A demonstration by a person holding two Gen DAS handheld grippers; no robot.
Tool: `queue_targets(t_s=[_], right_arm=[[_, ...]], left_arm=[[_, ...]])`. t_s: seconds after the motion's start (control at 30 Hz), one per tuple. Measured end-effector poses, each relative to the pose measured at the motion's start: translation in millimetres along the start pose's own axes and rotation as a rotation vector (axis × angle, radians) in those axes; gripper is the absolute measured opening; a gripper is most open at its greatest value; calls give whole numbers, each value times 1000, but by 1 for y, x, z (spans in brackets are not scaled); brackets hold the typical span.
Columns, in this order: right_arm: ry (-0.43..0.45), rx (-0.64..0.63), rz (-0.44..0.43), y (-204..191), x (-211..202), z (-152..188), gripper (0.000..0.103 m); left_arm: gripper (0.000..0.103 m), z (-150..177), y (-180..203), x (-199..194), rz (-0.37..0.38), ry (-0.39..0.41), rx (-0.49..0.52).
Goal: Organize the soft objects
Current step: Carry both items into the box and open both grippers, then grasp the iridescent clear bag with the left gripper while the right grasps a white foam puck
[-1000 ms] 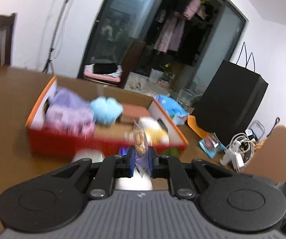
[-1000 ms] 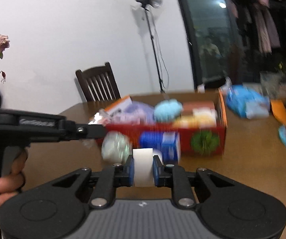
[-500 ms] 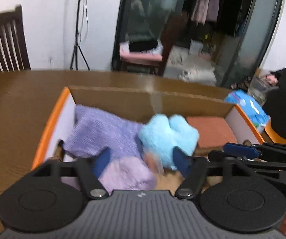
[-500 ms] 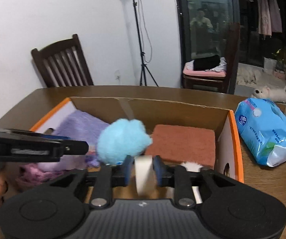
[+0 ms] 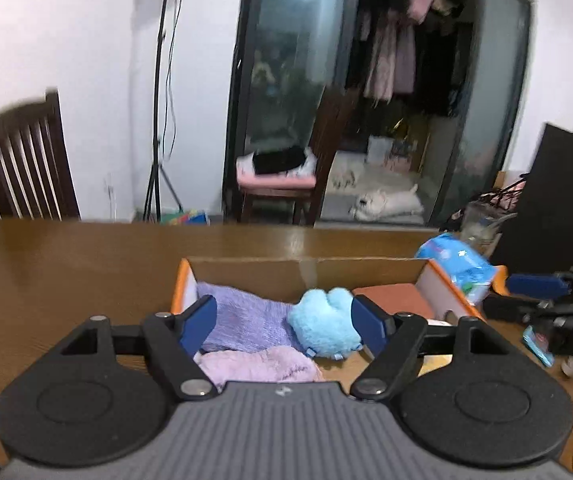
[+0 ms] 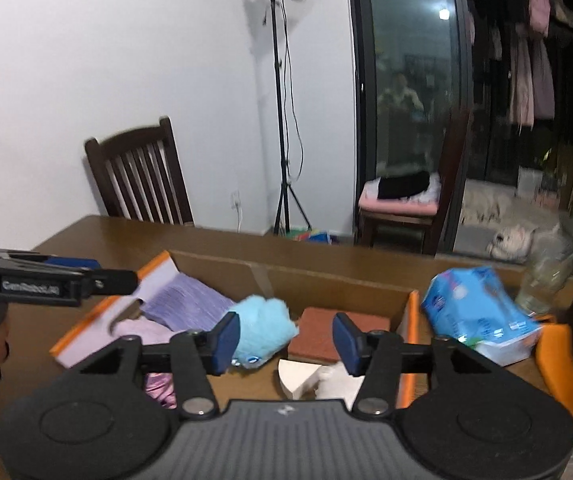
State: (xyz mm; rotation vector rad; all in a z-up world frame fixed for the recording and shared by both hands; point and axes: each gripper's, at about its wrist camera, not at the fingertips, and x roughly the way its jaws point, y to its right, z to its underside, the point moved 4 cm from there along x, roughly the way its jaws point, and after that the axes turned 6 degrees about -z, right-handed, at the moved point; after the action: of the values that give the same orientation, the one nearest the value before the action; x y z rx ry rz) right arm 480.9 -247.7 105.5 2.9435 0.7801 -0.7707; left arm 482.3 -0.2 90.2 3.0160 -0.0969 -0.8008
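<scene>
Right wrist, white pad [image 6: 302, 374] below spread gripper [image 6: 285, 339], in box [image 6: 412, 320]

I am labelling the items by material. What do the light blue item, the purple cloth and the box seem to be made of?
Light blue item: plush, judging by its fuzzy, matte pile. Purple cloth: seemingly a knitted or woven textile, with fine ribbed lines, matte. Box: cardboard, plain brown inside with a taped seam, and orange rim edges.

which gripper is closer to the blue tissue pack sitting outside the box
Right. The right gripper hangs open over the box's right end, beside the tissue pack. The left gripper, also open, is over the box's left-middle, farther off.
</scene>
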Motion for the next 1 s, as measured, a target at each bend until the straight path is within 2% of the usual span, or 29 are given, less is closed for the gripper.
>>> queue_targets(t_s=[0.13, 0.23, 0.3, 0.43, 0.6, 0.7, 0.77, 0.83, 1.0], right_arm=[[55, -19, -20, -19, -62, 9, 60], [93, -29, -37, -36, -102, 28, 72], [116, -42, -47, -49, -125, 46, 75], [127, -62, -43, -79, -157, 94, 76], [117, -68, 36, -109, -176, 152, 79], [81, 3, 3, -117, -179, 182, 79], [57, 26, -26, -122, -179, 197, 79], [38, 31, -19, -125, -177, 205, 79], [39, 36, -8, -127, -174, 205, 79]], left_arm=[[86, 19, -1, -68, -1, 113, 50], [96, 47, 1, -114, -8, 197, 67], [98, 72, 2, -142, -12, 238, 61], [99, 121, 8, -176, -12, 228, 37], [100, 179, 16, -208, -4, 189, 12], [100, 204, 17, -214, 5, 144, 11], [100, 212, 18, -214, 5, 125, 21], [100, 216, 16, -211, -6, 124, 22], [101, 216, 11, -201, -22, 108, -22]])
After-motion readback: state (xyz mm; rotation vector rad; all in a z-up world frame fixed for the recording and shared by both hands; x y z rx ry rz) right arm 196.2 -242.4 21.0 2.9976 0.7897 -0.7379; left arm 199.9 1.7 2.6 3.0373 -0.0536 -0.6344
